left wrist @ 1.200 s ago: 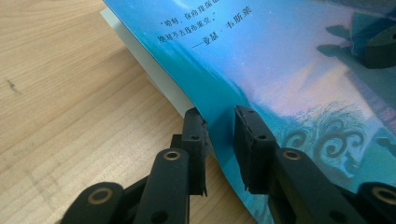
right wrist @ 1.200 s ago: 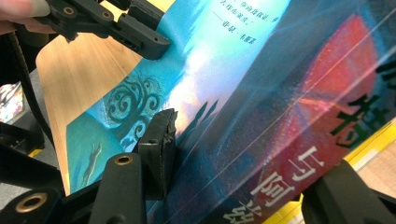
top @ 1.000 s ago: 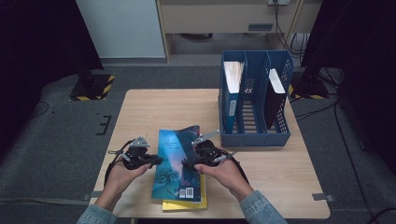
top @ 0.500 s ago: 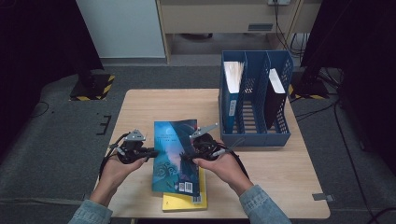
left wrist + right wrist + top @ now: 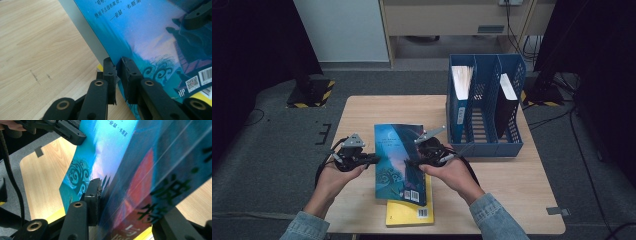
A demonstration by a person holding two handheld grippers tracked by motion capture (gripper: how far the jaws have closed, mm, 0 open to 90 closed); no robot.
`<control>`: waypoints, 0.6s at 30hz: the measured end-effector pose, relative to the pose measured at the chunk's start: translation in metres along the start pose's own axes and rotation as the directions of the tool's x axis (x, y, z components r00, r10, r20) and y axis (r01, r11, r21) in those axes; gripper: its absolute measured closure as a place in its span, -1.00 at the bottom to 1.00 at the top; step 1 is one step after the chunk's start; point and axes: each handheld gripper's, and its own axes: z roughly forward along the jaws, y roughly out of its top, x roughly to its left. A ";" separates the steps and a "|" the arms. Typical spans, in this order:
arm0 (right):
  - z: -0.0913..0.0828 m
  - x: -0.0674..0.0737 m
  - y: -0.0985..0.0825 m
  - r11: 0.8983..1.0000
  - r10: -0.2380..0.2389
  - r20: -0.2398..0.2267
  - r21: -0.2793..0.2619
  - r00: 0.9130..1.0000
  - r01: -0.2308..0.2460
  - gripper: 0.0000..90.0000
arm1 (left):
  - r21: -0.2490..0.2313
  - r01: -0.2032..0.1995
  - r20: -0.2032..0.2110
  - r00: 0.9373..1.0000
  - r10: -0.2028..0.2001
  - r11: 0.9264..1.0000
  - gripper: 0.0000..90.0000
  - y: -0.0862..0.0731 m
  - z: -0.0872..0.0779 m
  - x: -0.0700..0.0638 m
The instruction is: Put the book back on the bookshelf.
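Between the 2 closed pads of the left gripper (image 5: 117,68), the cover edge of the blue book (image 5: 399,160) is being pinched. Across the book, its thick spine side is being clamped by the right gripper (image 5: 414,162), whose jaws have just been closing on it. Above the yellow book (image 5: 409,214) on the wooden table (image 5: 512,185), it is being held tilted, near the blue file rack (image 5: 484,107).

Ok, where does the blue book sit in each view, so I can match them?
High view: blue book at centre, between both grippers.
Left gripper view: its cover fills the upper right, edge pinched in the jaws.
Right gripper view: it crosses the middle, spine in the jaws.
Shared landmark: the yellow book beneath.
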 end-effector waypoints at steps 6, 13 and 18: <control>-0.002 0.000 0.002 1.000 0.003 0.000 -0.002 1.000 -0.003 0.41 | 0.002 -0.002 0.007 1.000 0.002 1.000 0.82 0.001 -0.001 0.001; -0.002 -0.001 0.006 1.000 0.002 0.000 0.002 1.000 -0.002 0.43 | 0.011 -0.009 -0.003 1.000 0.009 1.000 0.82 0.003 -0.002 0.003; -0.001 -0.001 0.011 1.000 0.004 0.007 0.002 1.000 -0.004 0.44 | 0.002 -0.003 -0.004 1.000 0.003 1.000 0.82 0.004 -0.003 0.005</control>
